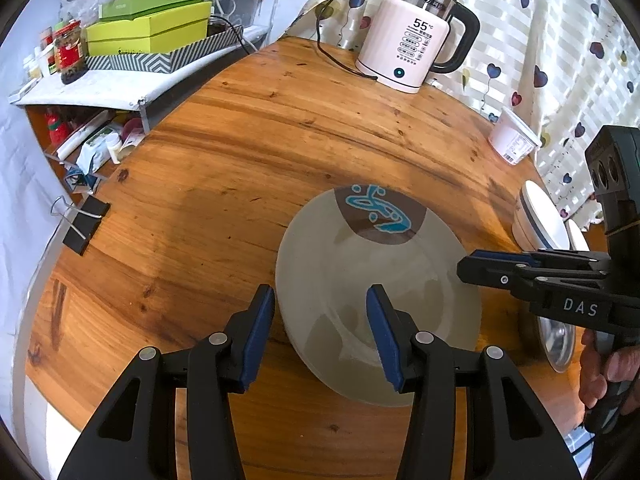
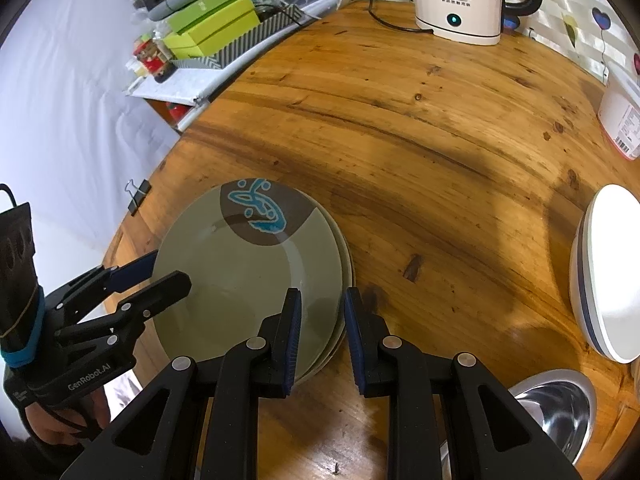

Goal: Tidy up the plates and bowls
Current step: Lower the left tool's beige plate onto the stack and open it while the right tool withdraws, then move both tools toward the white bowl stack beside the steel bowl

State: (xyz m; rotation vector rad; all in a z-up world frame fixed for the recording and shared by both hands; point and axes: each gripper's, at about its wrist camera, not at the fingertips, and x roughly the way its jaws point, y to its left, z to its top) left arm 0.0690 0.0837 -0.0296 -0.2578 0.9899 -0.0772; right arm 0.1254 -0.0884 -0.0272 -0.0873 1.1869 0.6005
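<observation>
A grey-green plate (image 1: 376, 264) with a blue fish mark lies on top of a small stack of like plates (image 2: 345, 280) on the round wooden table (image 1: 240, 140). My left gripper (image 1: 320, 300) stands open astride the top plate's left rim, one finger over the plate and one outside it, pads clear of it. From the other side my right gripper (image 2: 322, 300) is closed narrowly on the right rim, its inner pad on the plate's face and its outer pad at the edge. Each gripper shows in the other's view: left gripper (image 2: 170, 270), right gripper (image 1: 464, 270).
A white bowl (image 2: 608, 276) with a dark band and a steel bowl (image 2: 560, 412) sit at the table's right edge. A kettle (image 1: 412, 40) and its cord stand at the back, with a white tub (image 1: 514, 140) to the right. A cluttered shelf (image 1: 148, 28) borders the left.
</observation>
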